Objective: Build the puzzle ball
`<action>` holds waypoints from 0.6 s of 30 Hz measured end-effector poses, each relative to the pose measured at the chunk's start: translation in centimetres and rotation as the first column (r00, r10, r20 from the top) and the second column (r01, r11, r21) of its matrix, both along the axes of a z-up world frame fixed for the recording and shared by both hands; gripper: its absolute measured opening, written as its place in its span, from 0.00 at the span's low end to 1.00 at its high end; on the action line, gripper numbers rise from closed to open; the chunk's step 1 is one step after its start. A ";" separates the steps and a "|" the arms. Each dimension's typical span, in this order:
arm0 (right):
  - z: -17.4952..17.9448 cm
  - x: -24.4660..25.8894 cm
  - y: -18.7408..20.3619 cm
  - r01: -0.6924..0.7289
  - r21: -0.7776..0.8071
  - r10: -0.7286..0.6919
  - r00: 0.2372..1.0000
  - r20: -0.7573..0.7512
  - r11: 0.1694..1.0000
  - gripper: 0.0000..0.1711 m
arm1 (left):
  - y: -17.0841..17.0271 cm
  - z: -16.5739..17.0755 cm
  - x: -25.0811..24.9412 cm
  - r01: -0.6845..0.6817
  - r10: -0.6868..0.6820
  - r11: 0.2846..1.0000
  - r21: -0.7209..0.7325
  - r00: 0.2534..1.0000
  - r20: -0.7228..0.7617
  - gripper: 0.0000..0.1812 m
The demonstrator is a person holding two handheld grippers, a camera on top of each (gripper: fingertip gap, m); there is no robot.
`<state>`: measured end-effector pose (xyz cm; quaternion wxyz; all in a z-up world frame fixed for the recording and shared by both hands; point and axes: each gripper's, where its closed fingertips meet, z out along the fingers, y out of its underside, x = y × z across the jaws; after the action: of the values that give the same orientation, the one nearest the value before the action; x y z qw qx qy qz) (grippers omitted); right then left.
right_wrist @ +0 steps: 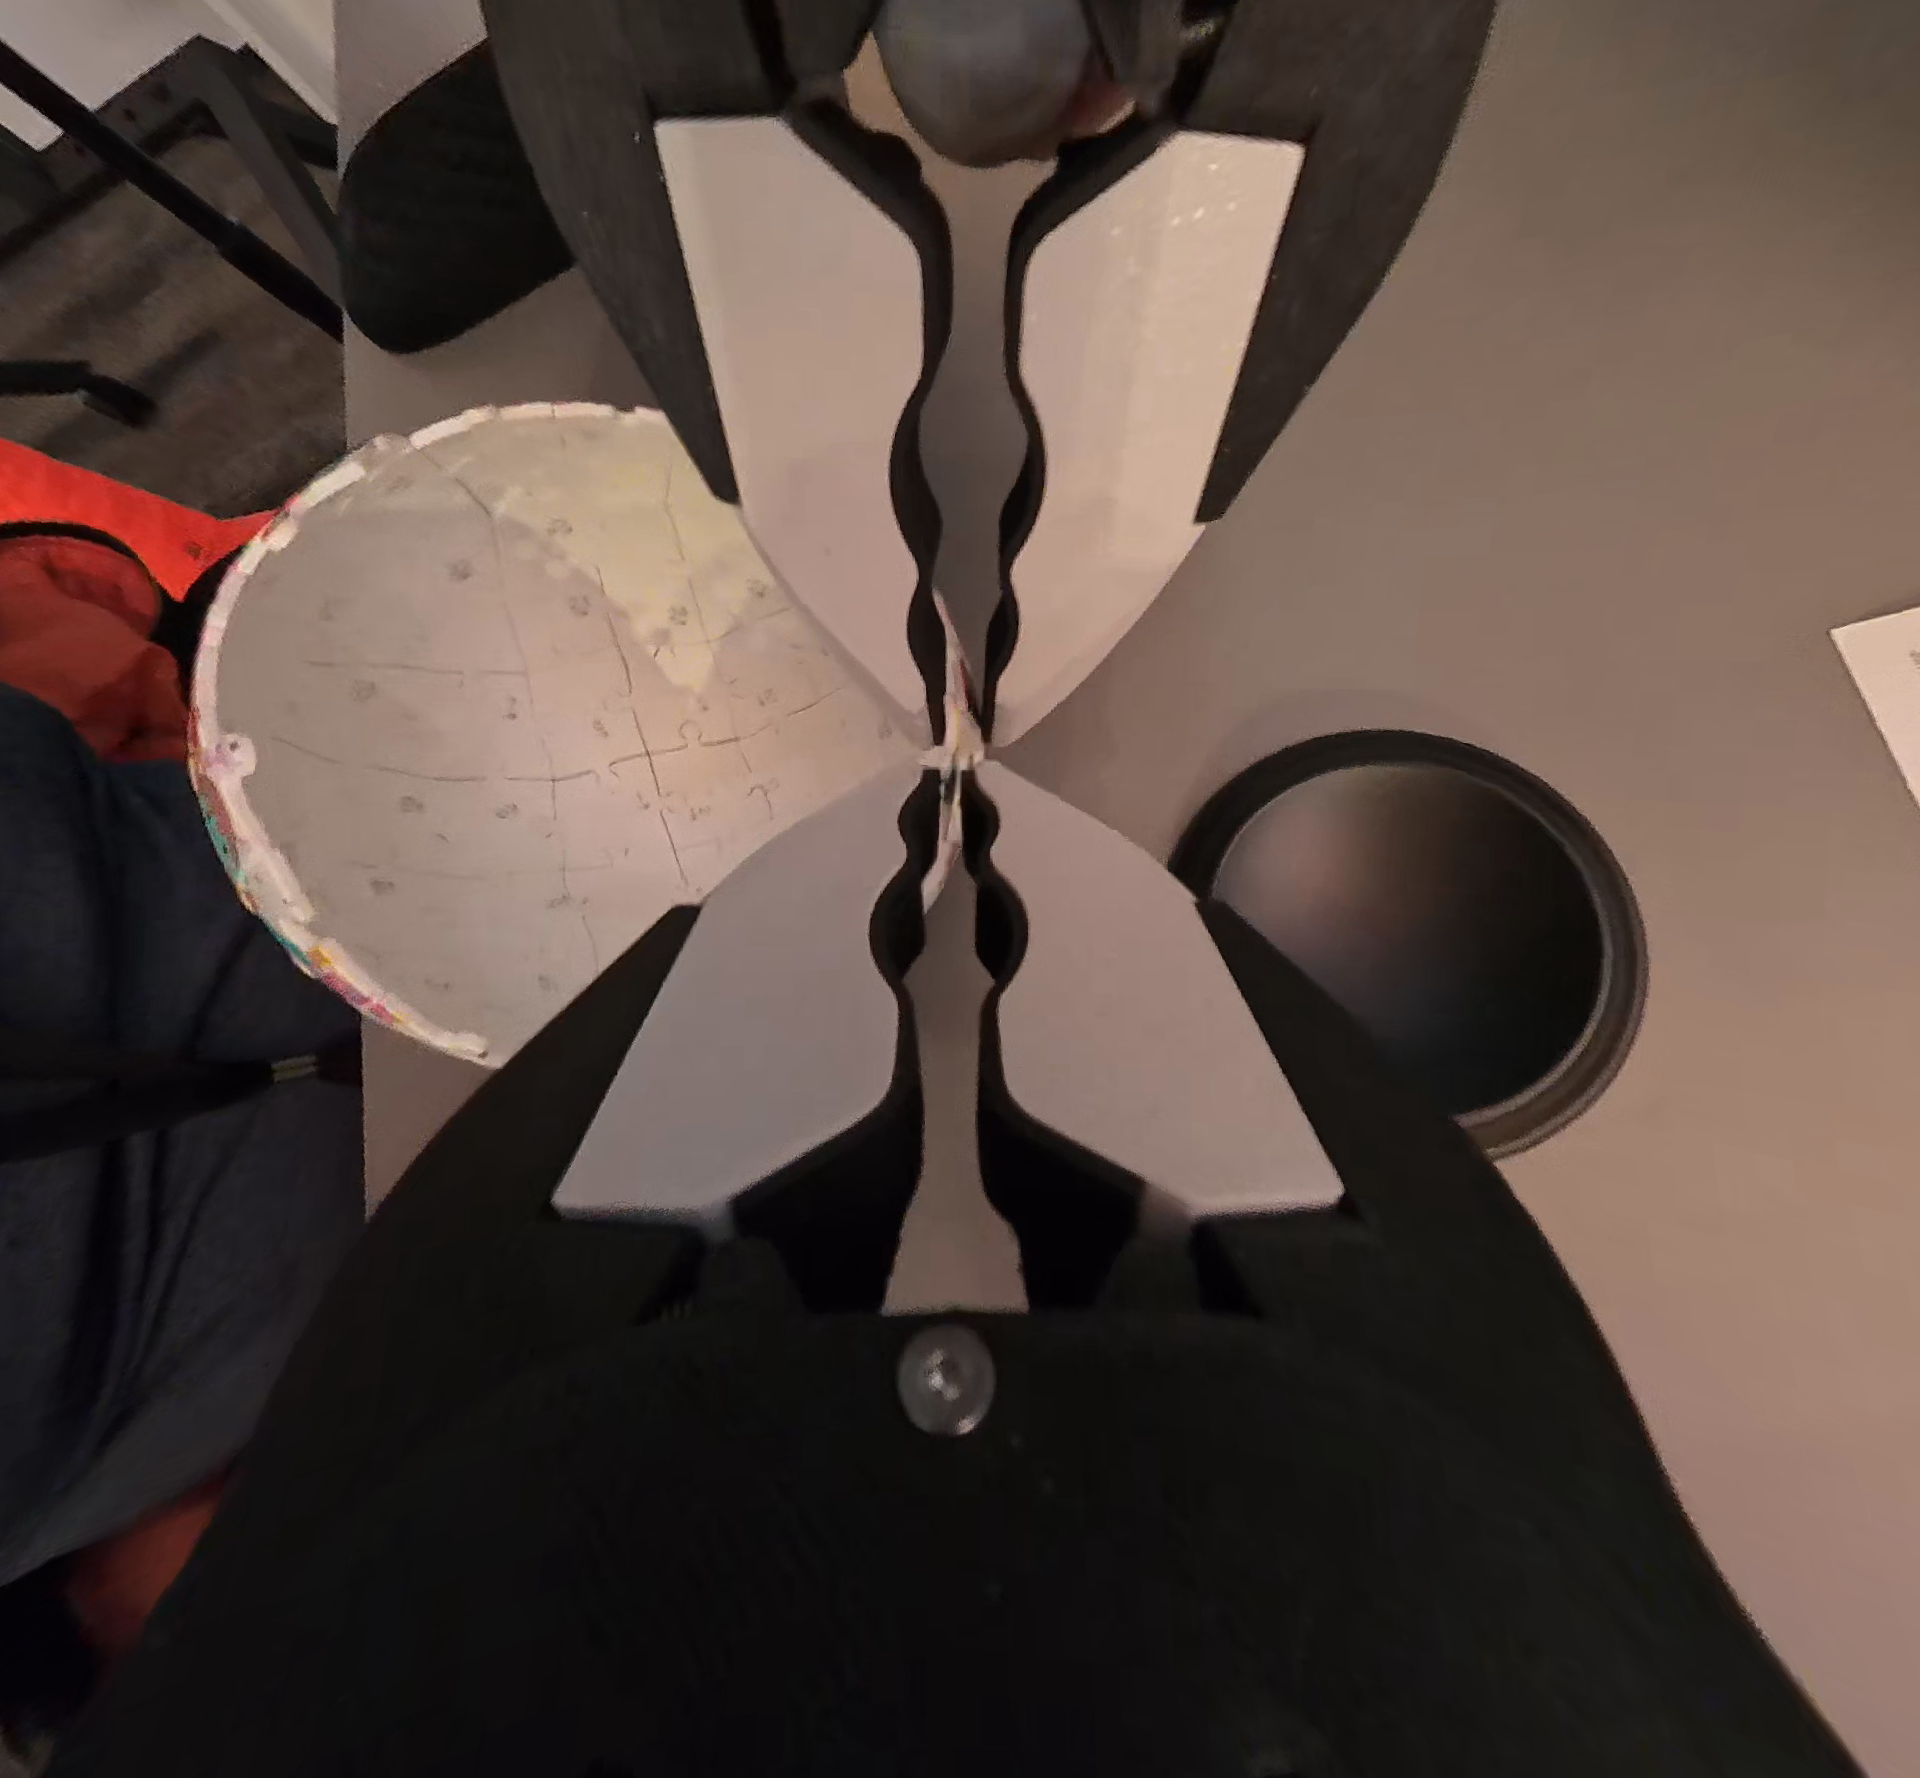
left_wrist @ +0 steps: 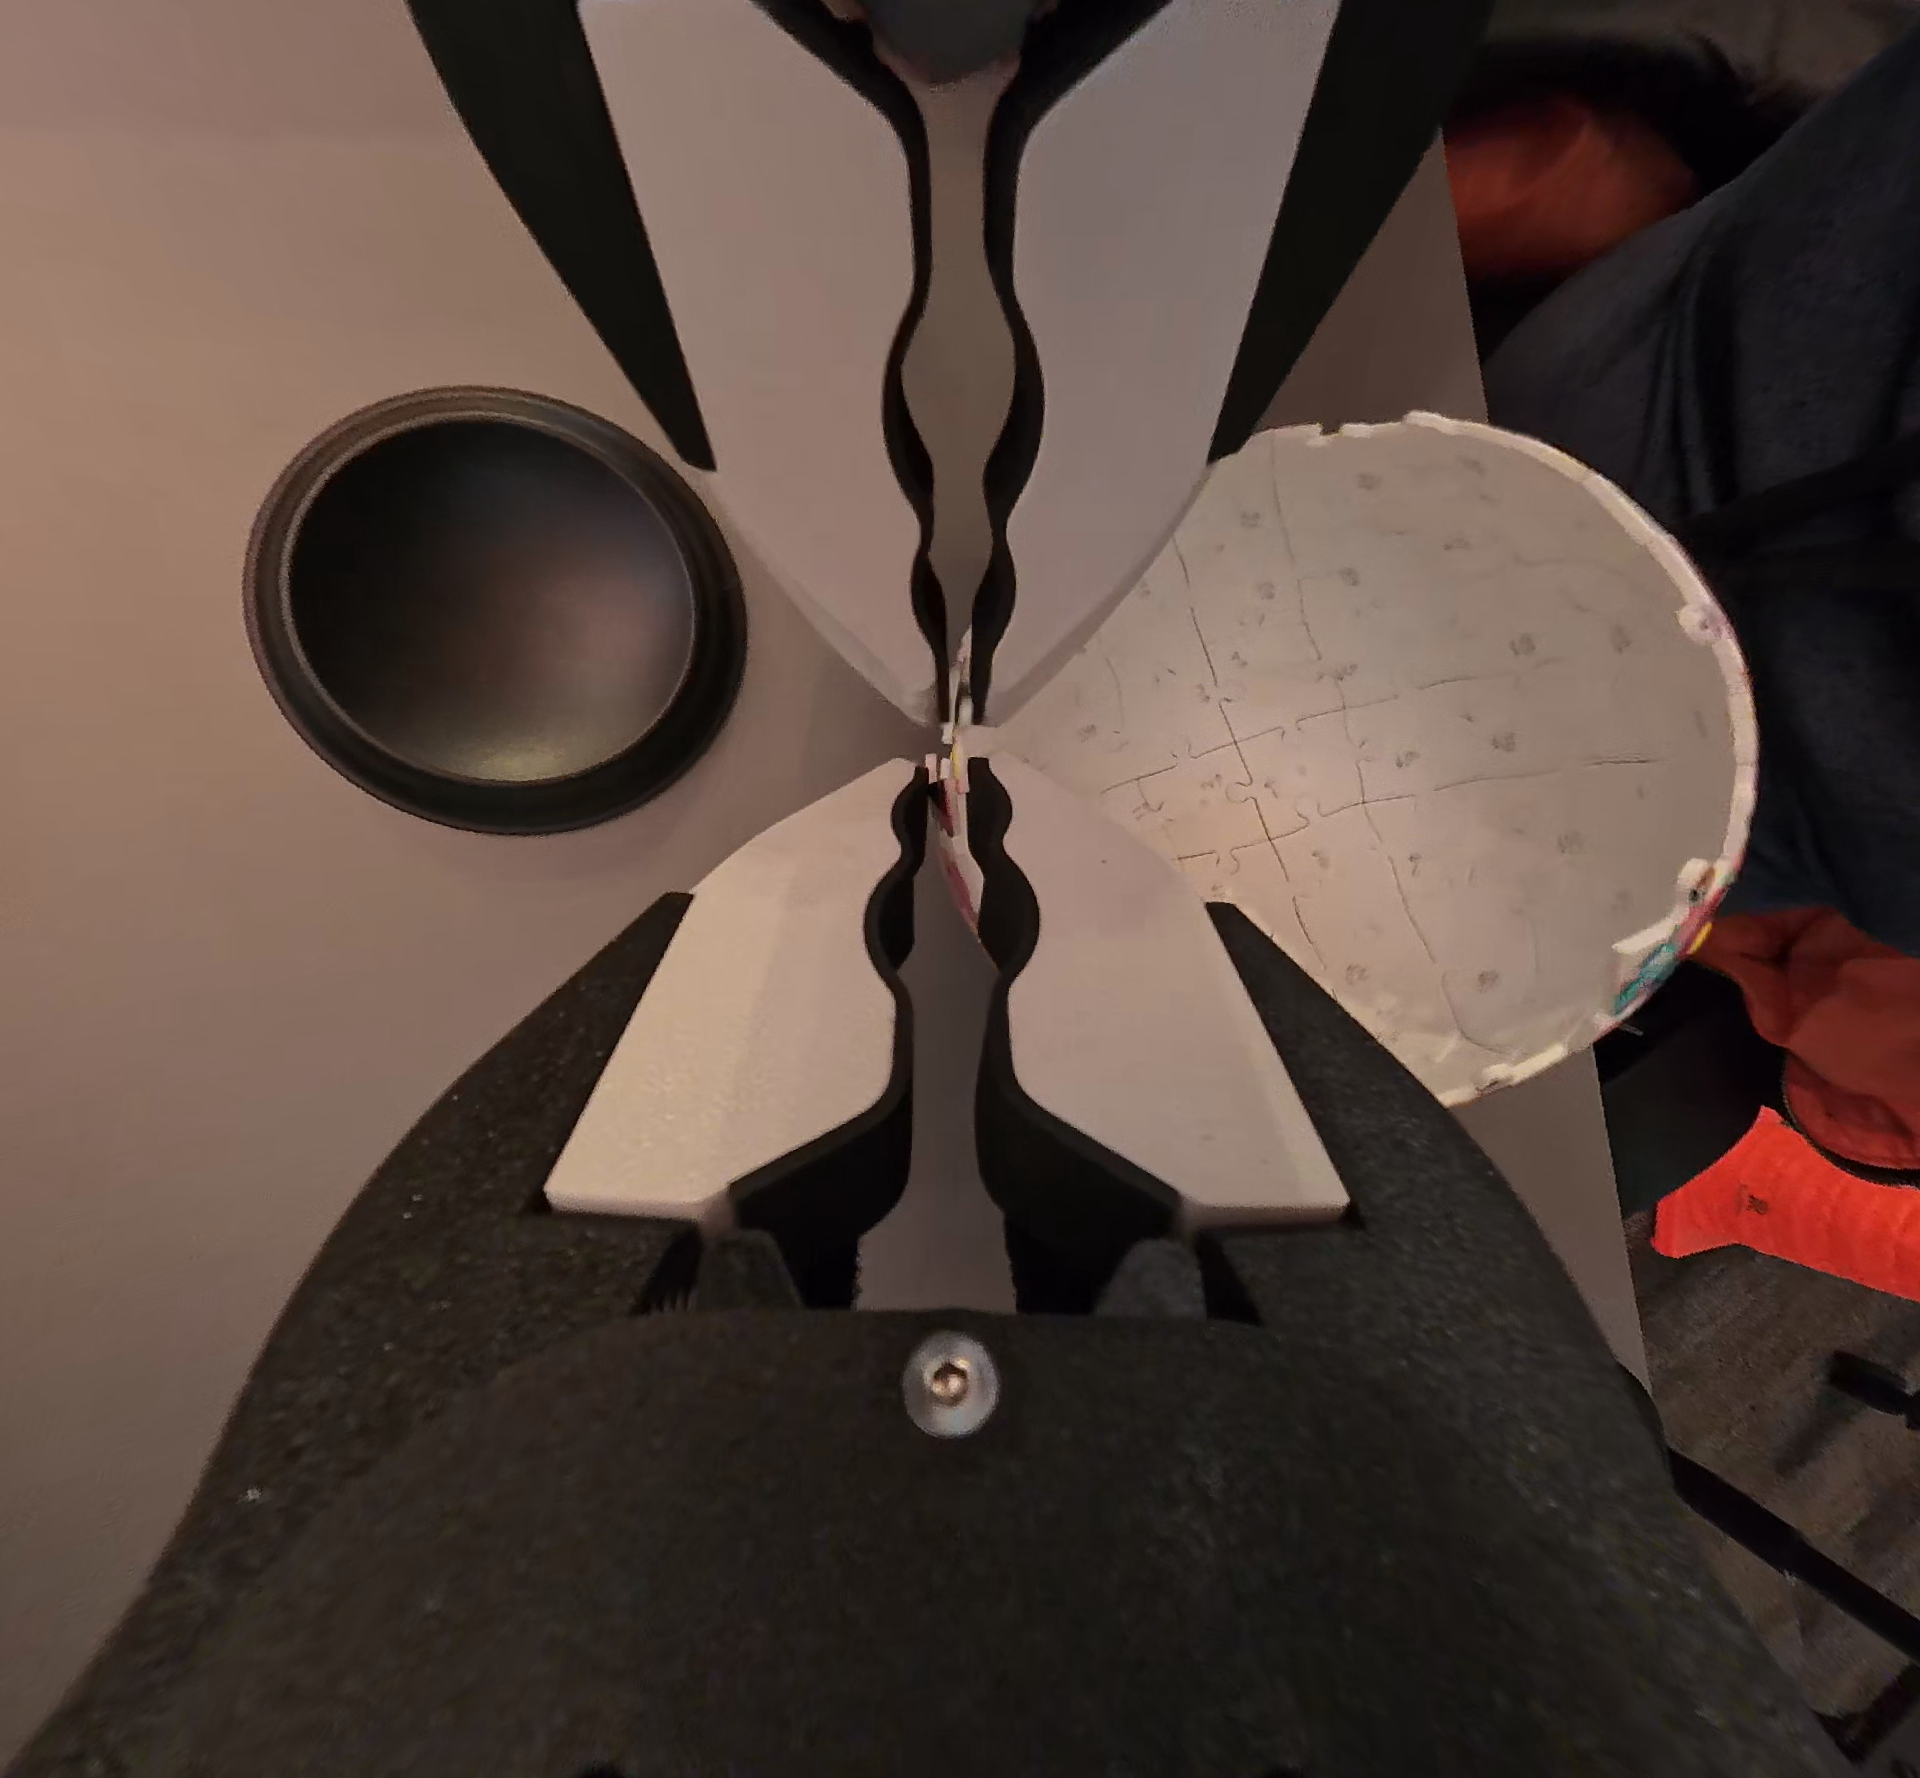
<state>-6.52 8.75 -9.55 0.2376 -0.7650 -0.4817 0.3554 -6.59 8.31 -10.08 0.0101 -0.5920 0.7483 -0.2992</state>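
Both hand-held grippers met tip to tip over the desk point(left_wrist: 208, 170), each clenched on the rim of the half-built ball point(left_wrist: 1455, 741). The left hand-held gripper point(left_wrist: 948, 778) pinched the shell's edge where it poked between its tips, and the right hand-held gripper point(right_wrist: 954, 772) nipped the same stretch of rim from the opposite side. The ball, a white half shell with its hollow facing up, hung off to the right of the left hand-held gripper and to the left of the right one, reaching out past the desk's edge.

That was the worry. With so thin a bite on one small spot, a twist or a pull apart could have popped those rim pieces loose, I reckoned, and the shell might have slipped and dropped off the edge. Squeezing harder risked buckling the joints nearby.

On the other side of each hand-held gripper sat a black stand point(left_wrist: 494, 611), a round dish, empty and well apart from the ball. The desk was plain and pale. A white paper point(right_wrist: 1886, 689) lay near its far edge, right of the right hand-held gripper. Beyond the desk I could see something orange point(left_wrist: 1766, 1188) and dark carpet.
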 end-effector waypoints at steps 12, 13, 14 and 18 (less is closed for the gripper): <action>-0.4 -0.2 0.2 0.013 0.006 -0.013 0.999 0.042 1.000 0.02 | 0.1 -0.3 0.1 -0.019 0.019 0.999 -0.026 1.000 -0.012 0.09; -0.4 -0.2 0.2 0.025 -0.003 -0.024 0.999 0.037 1.000 0.02 | 0.2 -0.4 0.1 -0.020 0.020 1.000 -0.019 1.000 -0.020 0.11; -0.5 -0.2 0.3 0.036 -0.010 -0.035 0.999 0.034 0.999 0.02 | 0.3 -0.5 0.1 -0.020 0.019 1.000 -0.011 0.999 -0.026 0.11; -0.5 -0.2 0.6 0.061 0.006 -0.062 0.998 0.026 0.998 0.02 | 0.4 -0.8 0.1 -0.018 0.018 1.000 0.002 0.998 -0.054 0.11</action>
<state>-6.69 9.35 -10.06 0.2438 -0.7835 -0.4619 0.3366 -6.49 8.70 -10.93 -0.0070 -0.6065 0.7432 -0.2824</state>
